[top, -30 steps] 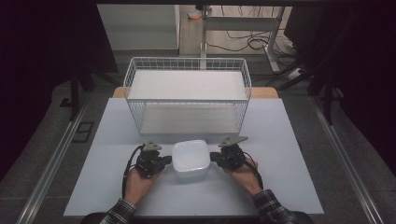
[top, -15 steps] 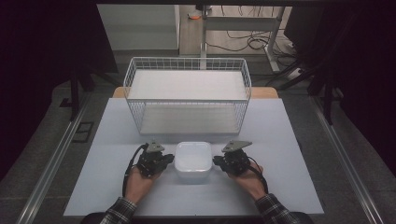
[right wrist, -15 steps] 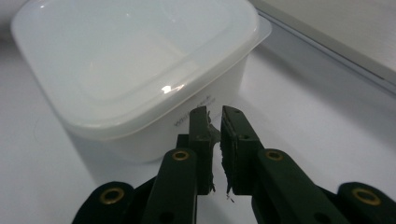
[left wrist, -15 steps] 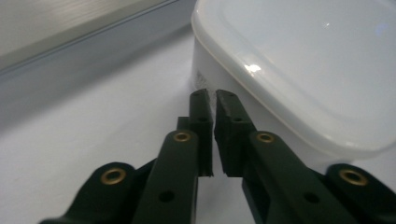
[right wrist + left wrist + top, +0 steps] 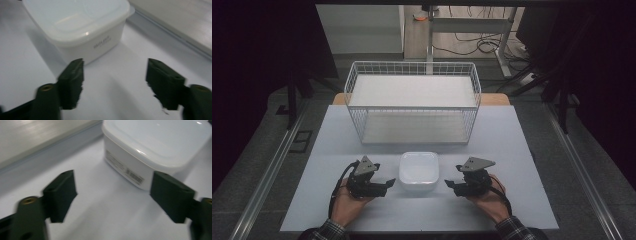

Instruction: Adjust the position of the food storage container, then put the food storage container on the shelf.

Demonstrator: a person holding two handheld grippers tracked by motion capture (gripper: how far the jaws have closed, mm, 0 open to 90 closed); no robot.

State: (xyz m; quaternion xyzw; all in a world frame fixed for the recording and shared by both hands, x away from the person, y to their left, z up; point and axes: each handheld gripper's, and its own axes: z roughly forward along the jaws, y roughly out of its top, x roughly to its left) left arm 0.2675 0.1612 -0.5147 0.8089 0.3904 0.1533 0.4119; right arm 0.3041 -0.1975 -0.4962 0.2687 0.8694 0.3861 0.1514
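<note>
A white lidded plastic box (image 5: 418, 171) rests on the white table, between the two hand-held grippers. My left gripper (image 5: 388, 184) lies just left of it, jaws apart and holding nothing; its jaws have just been opening. The box (image 5: 152, 150) stands ahead and to the right in the left gripper view, beyond the spread black fingers (image 5: 61, 192). My right gripper (image 5: 448, 184) lies just right of the box, also open after its jaws have just been opening. From the right gripper view, the box (image 5: 80, 27) is ahead to the left, clear of both fingers (image 5: 72, 80).
A white wire basket (image 5: 413, 102) stands on the table behind the box. The table's front edge (image 5: 412, 227) runs just behind the hands. Cables and desk legs lie on the floor at the back.
Both grippers have let go of the white box, opened, and drawn back sideways from it. The box now sits on the table, slightly nearer the front than a second ago.
</note>
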